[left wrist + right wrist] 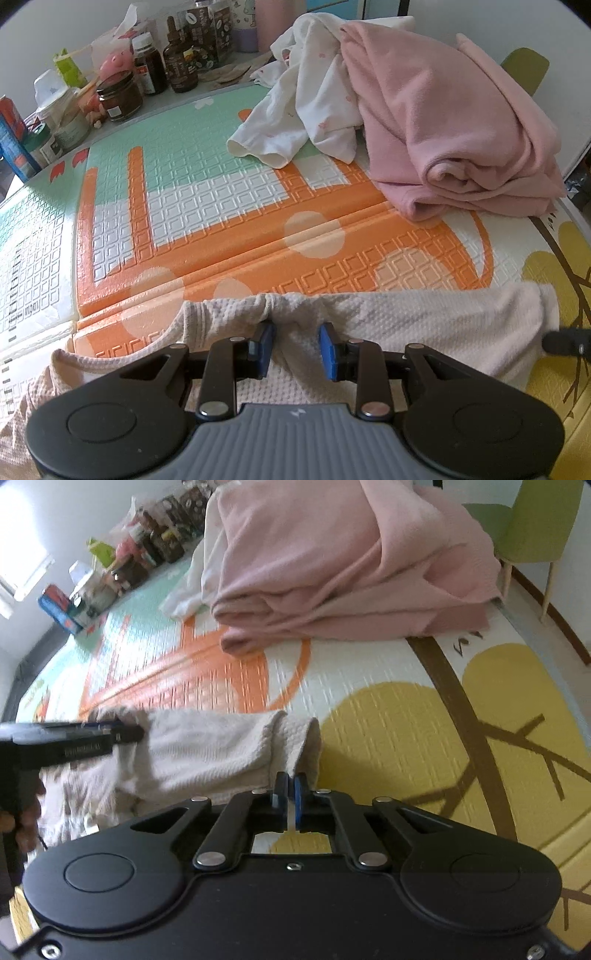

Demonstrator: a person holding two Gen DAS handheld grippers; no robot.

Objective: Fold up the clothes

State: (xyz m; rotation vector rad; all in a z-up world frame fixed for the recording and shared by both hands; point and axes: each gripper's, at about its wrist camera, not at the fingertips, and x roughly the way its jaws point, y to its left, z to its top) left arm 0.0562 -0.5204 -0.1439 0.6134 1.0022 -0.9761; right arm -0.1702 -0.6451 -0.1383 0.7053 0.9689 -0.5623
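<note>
A beige waffle-knit garment (pixel 424 325) lies along the near edge of the patterned mat (pixel 221 206). My left gripper (pixel 297 347) is open just above it, blue pads apart, with a bunched ridge of the cloth between them. In the right wrist view the same garment (pixel 207 746) is folded over at its right end. There my right gripper (pixel 290 790) is shut on its edge, with the blue pads almost touching. The left gripper (pixel 122 733) shows side-on over the garment's left part, held by a hand (pixel 22 823). A dark tip of the right gripper (pixel 565 341) shows at the right edge.
A crumpled pink garment (pixel 450 122) and a white printed one (pixel 310 103) are piled at the back right of the mat. Bottles and jars (pixel 147 70) crowd the back left. A green chair (pixel 532 528) stands past the table's far right edge.
</note>
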